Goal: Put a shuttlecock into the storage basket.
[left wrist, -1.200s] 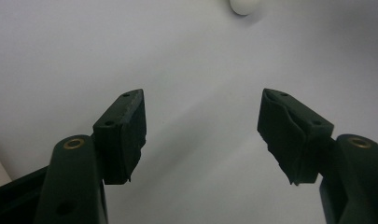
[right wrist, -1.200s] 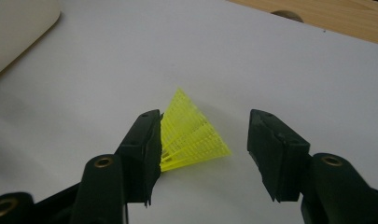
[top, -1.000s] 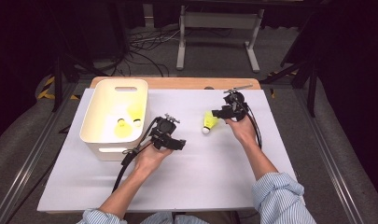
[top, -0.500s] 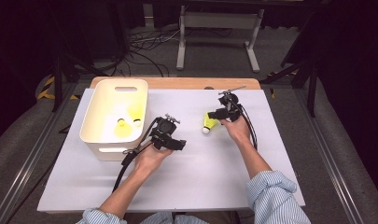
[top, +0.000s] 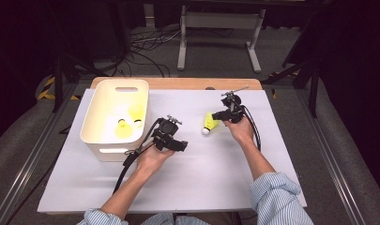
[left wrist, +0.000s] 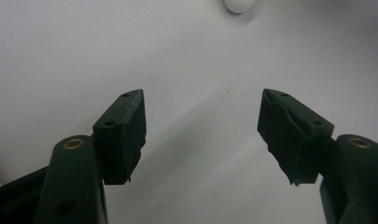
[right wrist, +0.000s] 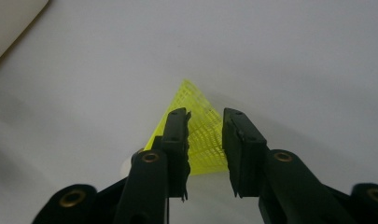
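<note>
— Right gripper (top: pixel 220 114) has our shuttlecock (top: pixel 209 123): its jaws are nearly closed across the yellow mesh skirt (right wrist: pixel 201 135), pinching it from both sides. It hangs just over the mat (top: pixel 216 173), cork (top: pixel 205 131) downward, well right of the bin (top: pixel 99 138).

— How do we think it handles?

— Very light, we'd judge, with all the weight in the cork. The skirt is springy and will crush or slip if we squeeze hard, so we grip gently, low on the skirt near the cork, where it is stiffest.

— And our left gripper (top: pixel 177 145)?

— Wide open, holding nothing, low over the mat beside the bin, where two more shuttlecocks (top: pixel 129 123) lie.
</note>
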`<move>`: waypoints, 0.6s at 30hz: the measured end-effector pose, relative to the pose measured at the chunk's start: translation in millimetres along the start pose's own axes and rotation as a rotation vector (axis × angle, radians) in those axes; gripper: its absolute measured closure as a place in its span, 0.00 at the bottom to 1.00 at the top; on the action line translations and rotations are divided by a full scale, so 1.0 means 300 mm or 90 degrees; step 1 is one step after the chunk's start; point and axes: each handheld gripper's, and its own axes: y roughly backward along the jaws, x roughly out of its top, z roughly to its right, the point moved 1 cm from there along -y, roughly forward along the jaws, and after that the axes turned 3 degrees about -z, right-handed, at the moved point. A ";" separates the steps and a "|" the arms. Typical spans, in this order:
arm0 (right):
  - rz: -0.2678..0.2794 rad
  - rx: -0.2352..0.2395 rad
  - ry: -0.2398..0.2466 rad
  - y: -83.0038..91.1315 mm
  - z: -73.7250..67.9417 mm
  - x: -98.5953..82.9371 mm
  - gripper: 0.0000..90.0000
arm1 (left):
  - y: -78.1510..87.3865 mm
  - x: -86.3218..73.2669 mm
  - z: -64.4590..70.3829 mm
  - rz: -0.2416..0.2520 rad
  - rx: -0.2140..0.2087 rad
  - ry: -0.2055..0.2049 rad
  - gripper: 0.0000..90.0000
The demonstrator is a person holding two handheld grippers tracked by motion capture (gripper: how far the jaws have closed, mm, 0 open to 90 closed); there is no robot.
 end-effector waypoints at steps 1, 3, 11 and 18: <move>-0.002 0.003 0.000 0.001 0.001 -0.001 0.83 | 0.000 0.000 0.001 0.001 0.000 0.000 0.37; -0.008 0.010 -0.001 0.000 0.002 -0.004 0.87 | 0.000 0.000 0.002 0.000 0.000 -0.001 0.37; -0.009 0.043 -0.001 0.014 0.006 -0.008 1.00 | 0.005 0.001 0.001 0.001 0.002 -0.002 0.37; -0.005 0.071 0.008 0.033 -0.005 -0.011 1.00 | 0.008 0.001 0.000 0.002 0.005 -0.003 0.37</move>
